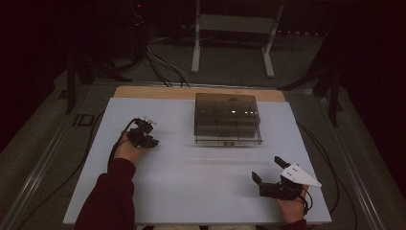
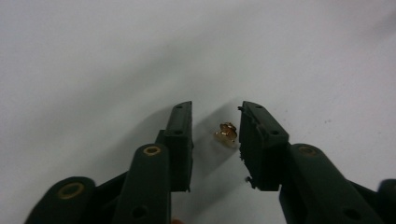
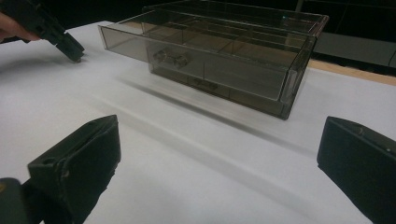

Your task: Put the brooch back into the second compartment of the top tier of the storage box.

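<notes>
The right gripper [image 1: 268, 168] is held near the front right corner of the white table [image 1: 191, 191], gripped by the right hand [image 1: 292, 207] at the bottom edge; its jaws are spread wide with nothing between them, as is confirmed in the right gripper view, where bare table surface is seen across the broad gap. The grey three-cornered plate on top is turned to the right. Farther in, at the table's left, the left gripper [image 1: 149, 136] is held by the left hand [image 1: 128, 149], from which a dark red sleeve [image 1: 109, 199] runs back to the bottom edge. Its jaws are parted a little and lowered to the surface around a small gold-coloured metal piece [image 2: 226, 133] (too small to be identified), which lies on the table between them, just beside the right-hand jaw; whether it is touched cannot be told. Beyond both, toward the far middle of the table, a smoky transparent plastic organiser box [image 1: 227, 119] is set, its top drawer [image 3: 196, 58] pulled partly out; divided compartments are seen inside. Past the table's far edge, a strip of wooden board [image 1: 143, 92] and cables on the floor [image 1: 163, 64] are visible.
</notes>
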A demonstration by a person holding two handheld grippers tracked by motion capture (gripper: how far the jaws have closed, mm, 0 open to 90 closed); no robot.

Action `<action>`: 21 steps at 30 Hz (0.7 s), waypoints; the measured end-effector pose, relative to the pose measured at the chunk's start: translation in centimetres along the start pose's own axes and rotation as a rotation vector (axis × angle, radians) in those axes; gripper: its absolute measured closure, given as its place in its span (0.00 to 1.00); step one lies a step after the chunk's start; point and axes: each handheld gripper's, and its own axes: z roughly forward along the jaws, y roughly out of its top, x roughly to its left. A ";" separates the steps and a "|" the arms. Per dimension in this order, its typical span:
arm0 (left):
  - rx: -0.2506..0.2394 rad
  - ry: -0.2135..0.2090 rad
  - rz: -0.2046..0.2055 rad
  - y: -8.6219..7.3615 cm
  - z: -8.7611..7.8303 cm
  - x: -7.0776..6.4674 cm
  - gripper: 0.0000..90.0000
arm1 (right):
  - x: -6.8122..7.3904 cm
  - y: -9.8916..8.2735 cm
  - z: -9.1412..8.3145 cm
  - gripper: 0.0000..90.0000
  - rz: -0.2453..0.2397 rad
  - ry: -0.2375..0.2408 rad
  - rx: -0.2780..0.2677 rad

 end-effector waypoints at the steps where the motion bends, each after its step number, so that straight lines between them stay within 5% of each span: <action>1: 0.000 -0.007 0.000 0.0 0.1 0.0 0.78 | 0.0 0.0 0.0 0.00 0.000 0.000 0.001; 8: 0.004 -0.019 0.008 0.0 0.3 0.1 0.88 | 0.0 0.0 0.0 0.00 -0.002 0.002 0.003; 21: 0.000 -0.035 0.000 -0.1 0.2 0.3 0.89 | 0.0 0.0 0.1 0.00 0.002 0.001 0.007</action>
